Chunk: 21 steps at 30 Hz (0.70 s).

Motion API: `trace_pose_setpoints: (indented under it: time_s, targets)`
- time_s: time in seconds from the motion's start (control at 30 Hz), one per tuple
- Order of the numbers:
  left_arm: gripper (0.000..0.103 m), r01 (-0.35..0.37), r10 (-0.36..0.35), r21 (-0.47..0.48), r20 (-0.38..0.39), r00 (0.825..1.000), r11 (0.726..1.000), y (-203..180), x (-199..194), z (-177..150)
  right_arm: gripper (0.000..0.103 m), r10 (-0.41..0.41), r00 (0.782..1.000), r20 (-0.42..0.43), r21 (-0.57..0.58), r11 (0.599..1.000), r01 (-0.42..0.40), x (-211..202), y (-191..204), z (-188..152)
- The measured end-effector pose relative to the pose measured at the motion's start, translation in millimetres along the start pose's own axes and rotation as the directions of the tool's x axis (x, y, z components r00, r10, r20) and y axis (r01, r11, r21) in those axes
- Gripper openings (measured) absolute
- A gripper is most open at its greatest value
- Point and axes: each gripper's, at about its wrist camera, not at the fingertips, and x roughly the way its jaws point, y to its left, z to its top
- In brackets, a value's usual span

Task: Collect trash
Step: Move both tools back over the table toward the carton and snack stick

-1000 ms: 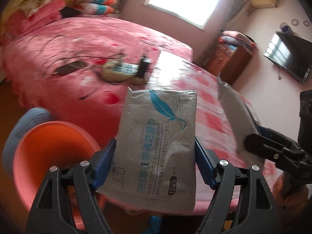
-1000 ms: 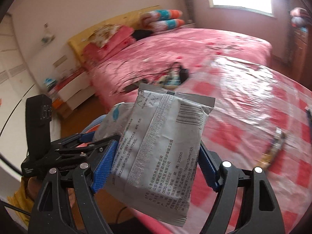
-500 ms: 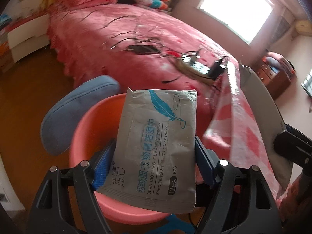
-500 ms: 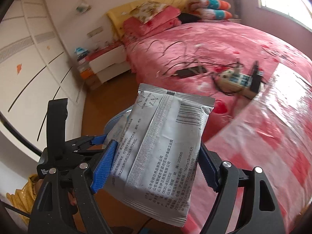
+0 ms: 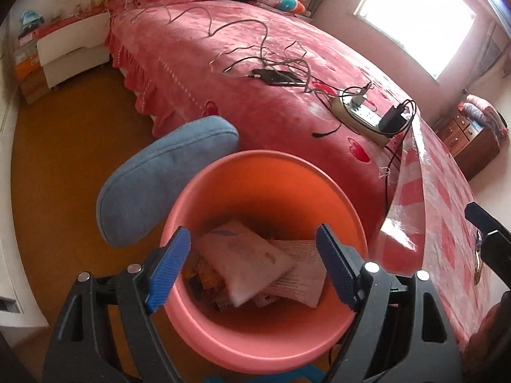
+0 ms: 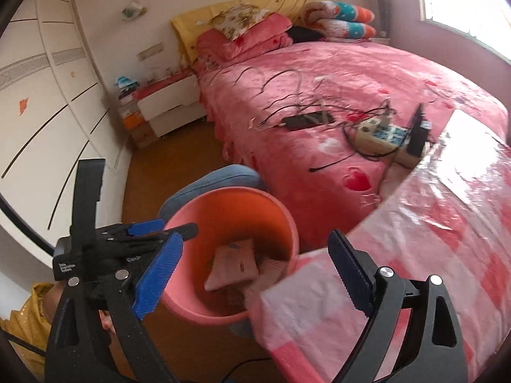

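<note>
A salmon-pink bin (image 5: 198,204) stands on the floor beside the bed. Two grey wipe packets lie inside it: one with a feather print (image 5: 246,261) on top, one with printed text (image 5: 303,277) under it. My left gripper (image 5: 254,265) hangs right over the bin's mouth, its jaws opening and nothing between the blue pads. In the right wrist view the bin (image 6: 191,287) and the packet (image 6: 233,265) sit below my right gripper (image 6: 252,268), whose jaws are also opening and hold nothing. The left gripper (image 6: 153,228) shows at the left there.
A blue cushion (image 5: 159,178) leans behind the bin. The pink bed (image 5: 271,63) carries cables, a power strip (image 5: 357,115) and a charger. A table under a pink checked plastic cloth (image 6: 431,239) is at the right. White wardrobe doors (image 6: 41,95) stand left.
Both grippers swung from over the bed to above the bin and let go of their packets, which now lie inside the bin. Both pairs of jaws stand wider.
</note>
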Motion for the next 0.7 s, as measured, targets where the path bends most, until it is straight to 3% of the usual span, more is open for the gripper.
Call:
trace_pose_setpoints:
  time_s: [0.7]
  targets:
    - [0.082,0.125,-0.129,0.169,0.007,0.992,0.978,-96.3,-14.4,7.0,0.093,-0.126,0.986,0.107,0.146,0.983,0.110,-69.6,-64.2,-38.4]
